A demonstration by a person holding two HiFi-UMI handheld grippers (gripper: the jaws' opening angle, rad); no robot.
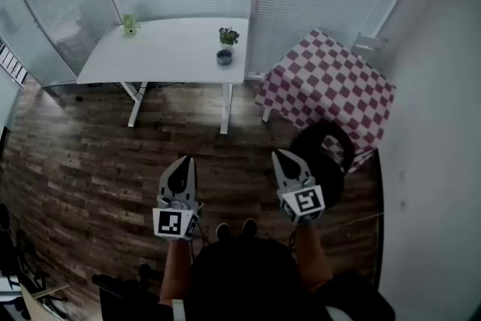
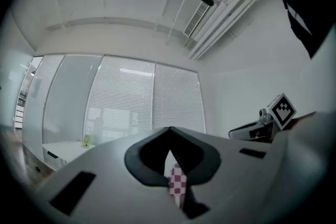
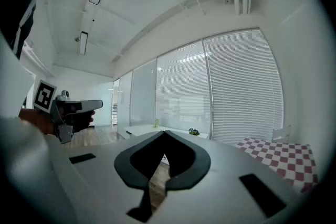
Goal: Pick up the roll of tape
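A small grey round thing point(image 1: 224, 56), which looks like the roll of tape, lies on the white table point(image 1: 173, 49) next to a little potted plant point(image 1: 228, 35). It is far ahead of both grippers. My left gripper point(image 1: 183, 161) and right gripper point(image 1: 279, 154) are held side by side at waist height over the wooden floor, both pointing forward towards the table. Both are shut with nothing between their jaws. In the left gripper view the left gripper point(image 2: 169, 134) shows only a thin slit. The right gripper point(image 3: 164, 135) looks the same in its own view, with the plant point(image 3: 194, 132) far off.
A table with a red and white checked cloth point(image 1: 331, 90) stands at the right, and a black chair point(image 1: 323, 158) is close beside my right gripper. A small green object point(image 1: 130, 25) sits at the white table's far left. Blinds cover the windows behind.
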